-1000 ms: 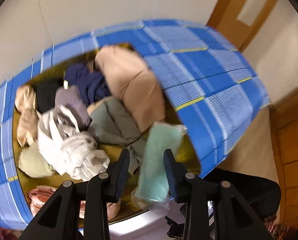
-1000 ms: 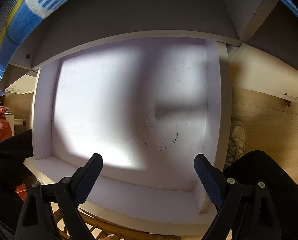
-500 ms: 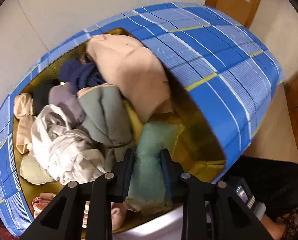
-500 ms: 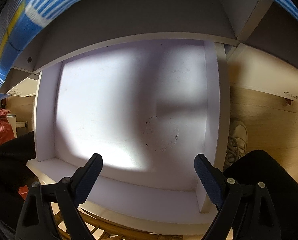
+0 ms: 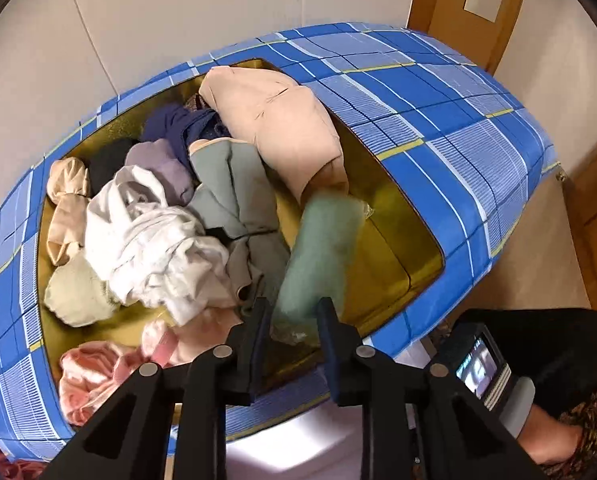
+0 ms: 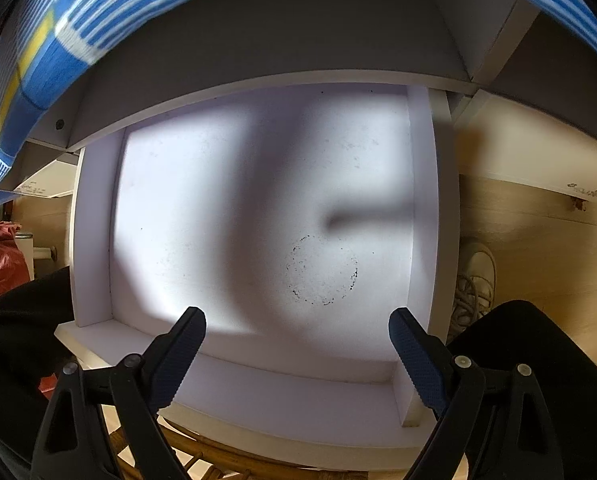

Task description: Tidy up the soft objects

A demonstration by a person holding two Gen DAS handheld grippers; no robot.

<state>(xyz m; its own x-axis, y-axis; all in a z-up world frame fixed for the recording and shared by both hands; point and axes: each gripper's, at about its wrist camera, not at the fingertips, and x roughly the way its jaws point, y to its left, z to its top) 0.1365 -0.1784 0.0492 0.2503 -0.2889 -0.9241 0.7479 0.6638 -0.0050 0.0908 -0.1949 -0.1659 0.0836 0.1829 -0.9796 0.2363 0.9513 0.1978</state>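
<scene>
In the left wrist view, a blue plaid fabric bin (image 5: 450, 128) with a yellow lining holds a heap of soft clothes: a white garment (image 5: 150, 240), a grey-green one (image 5: 234, 196), a beige one (image 5: 274, 120), pink ones (image 5: 98, 376). My left gripper (image 5: 292, 320) is shut on a mint green rolled cloth in clear wrap (image 5: 318, 260) and holds it over the bin's near right side. In the right wrist view, my right gripper (image 6: 296, 344) is open and empty in front of a white shelf compartment (image 6: 178, 208).
A wooden door (image 5: 470, 4) and a white wall stand behind the bin. A person's dark-clothed legs (image 6: 538, 360) and a white shoe (image 6: 476, 284) sit on the wooden floor right of the shelf. The bin's edge (image 6: 38, 52) overhangs the shelf top.
My left gripper closed on the mint green roll and lifted it, pulling back from the bin. The right gripper stayed open and almost still.
</scene>
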